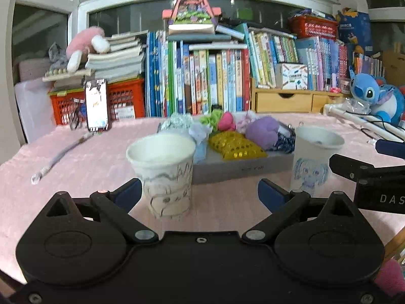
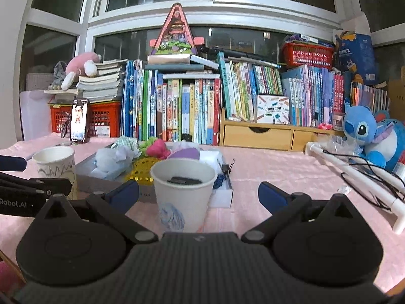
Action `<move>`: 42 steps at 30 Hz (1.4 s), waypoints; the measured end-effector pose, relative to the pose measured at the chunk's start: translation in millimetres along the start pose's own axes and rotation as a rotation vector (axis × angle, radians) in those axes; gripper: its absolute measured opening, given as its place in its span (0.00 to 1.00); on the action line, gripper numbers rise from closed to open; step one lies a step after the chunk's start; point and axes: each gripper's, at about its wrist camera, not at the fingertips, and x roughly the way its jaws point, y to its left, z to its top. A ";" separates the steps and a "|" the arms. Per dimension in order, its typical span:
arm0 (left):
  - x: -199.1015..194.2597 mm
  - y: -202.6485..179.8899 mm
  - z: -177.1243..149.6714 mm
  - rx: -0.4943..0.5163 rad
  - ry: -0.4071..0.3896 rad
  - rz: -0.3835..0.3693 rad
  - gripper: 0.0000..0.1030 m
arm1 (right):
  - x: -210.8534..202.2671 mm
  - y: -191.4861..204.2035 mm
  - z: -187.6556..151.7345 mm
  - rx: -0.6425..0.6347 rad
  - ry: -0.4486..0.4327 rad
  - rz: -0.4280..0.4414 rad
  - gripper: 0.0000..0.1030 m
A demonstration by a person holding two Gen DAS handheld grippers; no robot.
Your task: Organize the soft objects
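Observation:
A grey tray (image 1: 243, 168) on the pink table holds several soft items: a yellow sequin pouch (image 1: 235, 147), a purple scrunchie (image 1: 263, 129), a pink one (image 1: 226, 122) and a green one (image 1: 212, 116). A paper cup with a pencil drawing (image 1: 164, 174) stands in front of the tray, just ahead of my open, empty left gripper (image 1: 200, 193). A second paper cup with a blue drawing (image 2: 183, 192) stands just ahead of my open, empty right gripper (image 2: 198, 193); something dark lies inside it. The tray also shows in the right wrist view (image 2: 101, 179).
A phone on a stand (image 1: 97, 106) and a loose strap (image 1: 60, 155) lie at the left. Rows of books (image 1: 202, 81) and red baskets line the back. A blue plush toy (image 2: 369, 134), white pipes (image 2: 354, 172) and black cables sit at the right.

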 end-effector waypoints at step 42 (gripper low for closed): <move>44.9 1.3 -41.0 -0.034 0.183 0.024 1.00 | 28.4 10.0 -48.9 -0.013 0.241 0.093 1.00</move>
